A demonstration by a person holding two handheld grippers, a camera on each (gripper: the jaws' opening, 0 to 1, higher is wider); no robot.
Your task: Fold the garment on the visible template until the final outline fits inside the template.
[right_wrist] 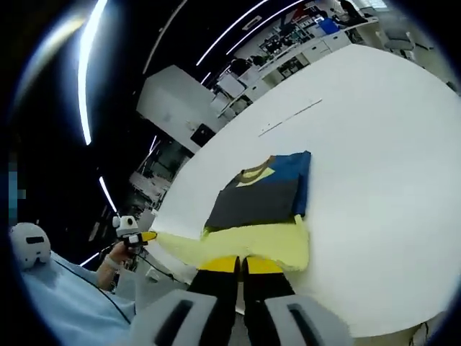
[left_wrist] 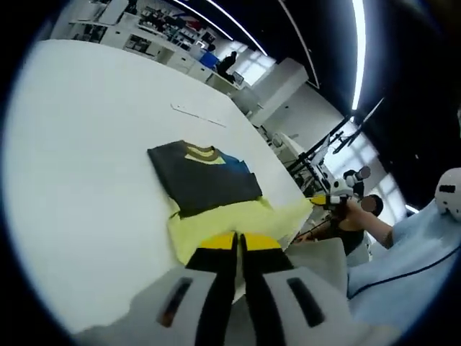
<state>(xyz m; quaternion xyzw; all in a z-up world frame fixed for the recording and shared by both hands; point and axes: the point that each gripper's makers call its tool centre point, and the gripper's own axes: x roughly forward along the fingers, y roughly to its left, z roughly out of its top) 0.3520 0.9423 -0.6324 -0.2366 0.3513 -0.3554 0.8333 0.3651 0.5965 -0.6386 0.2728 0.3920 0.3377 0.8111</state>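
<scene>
Left tool [left_wrist: 238, 245]: I read its yellow-tipped jaws pressed together, nothing visibly between them, tips over the near edge of the yellow template [left_wrist: 230, 222]. Right tool [right_wrist: 242, 265]: jaws likewise clenched, no fabric seen in the grip, tips at the template [right_wrist: 263, 244] edge. Folded dark garment [left_wrist: 205, 178] lies on the white table [left_wrist: 79, 166] just ahead of both tools, overlapping the template's far side [right_wrist: 263, 191].

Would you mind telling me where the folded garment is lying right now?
The folded garment lies on the white table, partly over the yellow template, just ahead of the left gripper and the right gripper.
</scene>
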